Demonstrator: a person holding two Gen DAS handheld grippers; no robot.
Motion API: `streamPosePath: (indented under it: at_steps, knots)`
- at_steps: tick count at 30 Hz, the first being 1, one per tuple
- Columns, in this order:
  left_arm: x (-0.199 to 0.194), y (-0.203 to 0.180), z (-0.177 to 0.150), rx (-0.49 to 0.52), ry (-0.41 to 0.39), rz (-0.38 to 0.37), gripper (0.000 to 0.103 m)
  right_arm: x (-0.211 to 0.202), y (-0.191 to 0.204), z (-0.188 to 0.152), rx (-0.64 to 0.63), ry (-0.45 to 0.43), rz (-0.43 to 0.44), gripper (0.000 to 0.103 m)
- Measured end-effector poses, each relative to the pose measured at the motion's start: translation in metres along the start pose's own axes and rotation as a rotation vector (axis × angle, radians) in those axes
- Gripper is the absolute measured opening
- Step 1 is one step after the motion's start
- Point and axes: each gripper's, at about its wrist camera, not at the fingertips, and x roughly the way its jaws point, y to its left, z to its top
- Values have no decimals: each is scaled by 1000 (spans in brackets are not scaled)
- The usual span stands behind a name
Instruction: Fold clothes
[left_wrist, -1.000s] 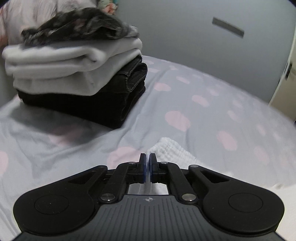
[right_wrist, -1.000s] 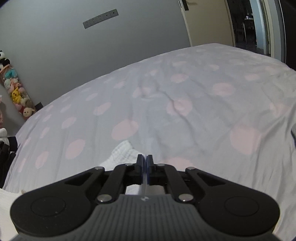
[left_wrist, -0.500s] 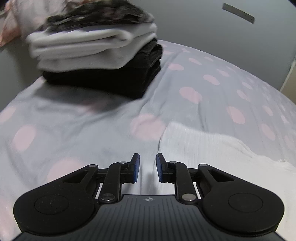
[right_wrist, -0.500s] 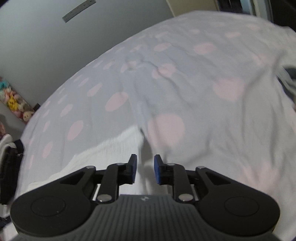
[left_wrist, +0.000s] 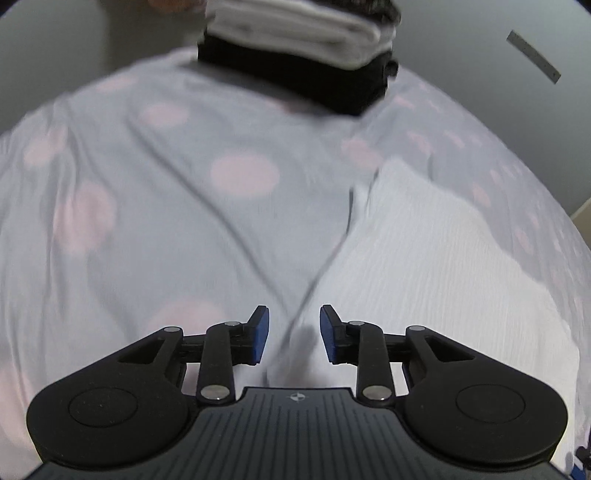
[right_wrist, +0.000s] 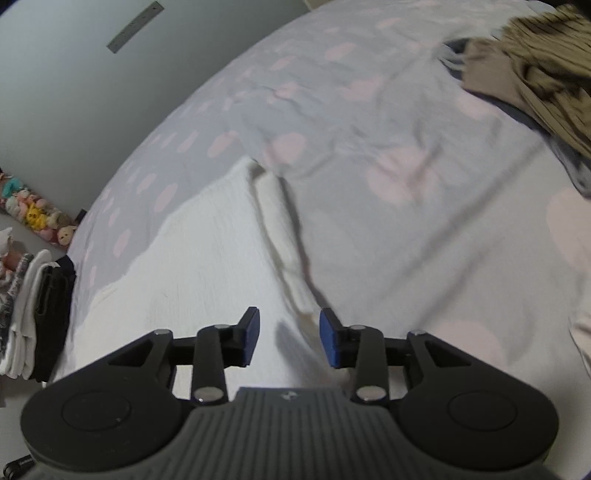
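A white ribbed garment (left_wrist: 436, 266) lies flat on the bed; it also shows in the right wrist view (right_wrist: 199, 258). My left gripper (left_wrist: 294, 334) is open and empty, above the garment's left edge. My right gripper (right_wrist: 288, 338) is open and empty, above the garment's right edge, where a folded strip (right_wrist: 280, 225) runs along the side.
The bedsheet (left_wrist: 155, 221) is grey with pink dots. A stack of folded clothes (left_wrist: 303, 48), black under white, stands at the far end and shows at the left of the right wrist view (right_wrist: 33, 306). A brown striped garment (right_wrist: 532, 77) lies at the far right. Plush toys (right_wrist: 33, 218) line the wall.
Both grippers were shut on the white garment's edges, then opened and let it go. Both have pulled back and risen, so more of the garment shows.
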Motion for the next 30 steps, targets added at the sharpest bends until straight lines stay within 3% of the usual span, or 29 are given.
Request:
streamPosePath:
  at_steps: [5,6,7,8,9,11,15,19,23,25,30]
  knots:
    - [5,-3,-11,1,35,0,34,2,-6,-10,10,46,-27,36]
    - [4,-4,-11,13,28,-2,31,2,-6,-11,9,54,-23,22]
    - [3,-5,-11,25,17,0,19,1,-6,-11,7,61,-19,7]
    - [1,-6,-12,34,6,4,6,-1,-4,-12,0,49,-24,7]
    - [-1,-6,-12,44,-8,11,5,-5,-4,-12,-3,24,-32,6]
    - [-7,-5,-13,58,-36,9,4,-18,-3,-12,-5,-40,-52,5]
    - [-6,-10,-16,108,-20,38,4,-26,-7,-13,27,-66,-104,5]
    - [15,-13,-21,159,69,117,3,-13,-5,-12,15,-9,-188,5]
    - [19,-17,-22,189,78,143,4,7,-5,-14,-5,81,-266,6]
    - [14,-15,-22,181,66,133,5,9,-7,-14,5,92,-262,8]
    - [0,-7,-16,106,-5,70,8,-17,-28,-15,144,-18,-126,19]
